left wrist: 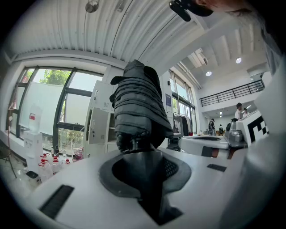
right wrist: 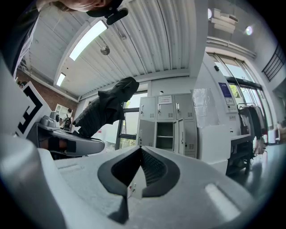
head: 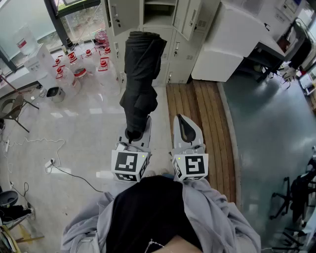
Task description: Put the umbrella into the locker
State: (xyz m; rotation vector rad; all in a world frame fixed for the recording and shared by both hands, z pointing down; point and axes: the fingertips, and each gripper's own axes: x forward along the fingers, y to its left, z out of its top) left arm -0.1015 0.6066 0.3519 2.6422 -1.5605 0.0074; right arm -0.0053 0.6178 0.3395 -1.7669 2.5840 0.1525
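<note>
- Well, the umbrella [head: 140, 74] is folded. I judge it light: a soft, slick cloth bundle round a stiff shaft, which would sag and slide if taken by the cloth.
- The best hold, I reckon, is the hard handle end, where fingers can bite without slipping.
- My left fingers [left wrist: 178, 172] are clamped on just that dark lower end, nearly closed. The bundle rises forward and up from them, toward the locker [head: 158, 15].
- The umbrella is carried in the air over the floor [head: 89, 123], well short of the locker's open compartment [right wrist: 164, 129].
- My right fingers [right wrist: 154, 170] are pressed together at the tips with nothing between them. They sit just beside the left and touch nothing.
</note>
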